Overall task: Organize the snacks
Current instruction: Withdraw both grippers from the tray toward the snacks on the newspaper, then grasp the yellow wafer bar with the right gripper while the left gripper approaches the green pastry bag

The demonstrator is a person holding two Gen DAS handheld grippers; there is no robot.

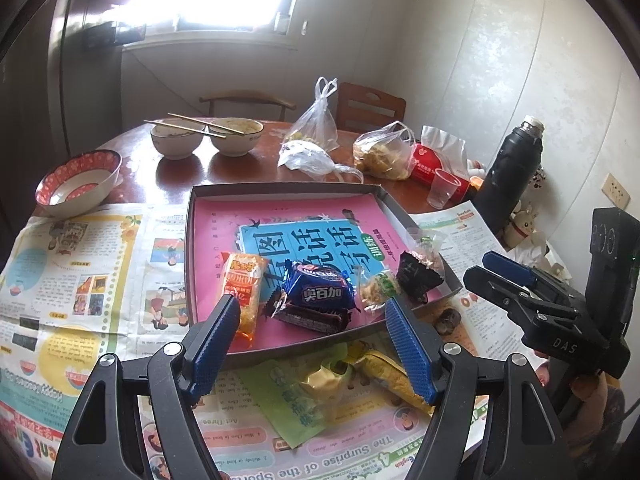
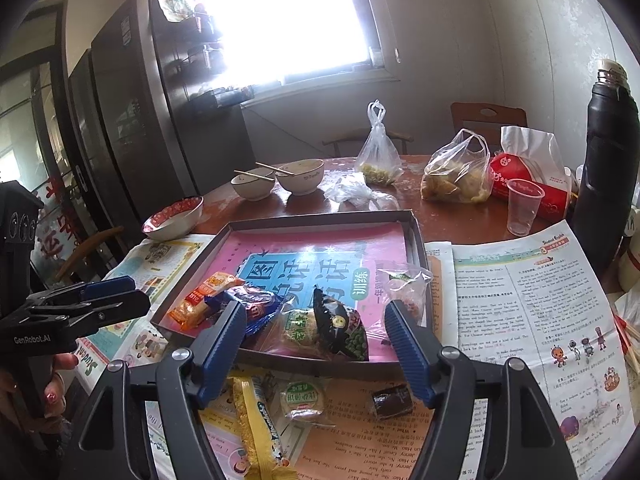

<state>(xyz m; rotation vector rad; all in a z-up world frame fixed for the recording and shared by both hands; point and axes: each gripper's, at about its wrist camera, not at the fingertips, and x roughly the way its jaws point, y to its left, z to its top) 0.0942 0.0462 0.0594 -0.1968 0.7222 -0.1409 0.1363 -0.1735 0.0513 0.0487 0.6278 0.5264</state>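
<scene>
A shallow grey box (image 1: 280, 189) (image 2: 414, 240) lined with a pink and blue book cover holds several snacks: an orange packet (image 1: 243, 280) (image 2: 202, 296), a blue cookie pack (image 1: 316, 292) (image 2: 256, 304), a clear green-label cake (image 1: 378, 286) (image 2: 300, 330), a black pea bag (image 1: 418, 272) (image 2: 340, 330). Outside the box near me lie a yellow bar (image 1: 394, 374) (image 2: 256, 420), a green-label cake (image 2: 302, 398) and a small dark candy (image 1: 448, 320) (image 2: 392, 400). My left gripper (image 1: 312, 320) is open and empty above the box's near edge. My right gripper (image 2: 314, 320) is open and empty there too.
Newspapers (image 1: 68, 272) (image 2: 532, 308) cover the near table. Behind the box stand bowls with chopsticks (image 1: 204, 136), a red-rimmed bowl (image 1: 78, 184), plastic bags of food (image 1: 384, 152), a plastic cup (image 2: 522, 208), a red tissue pack (image 2: 528, 184) and a black thermos (image 2: 604, 152).
</scene>
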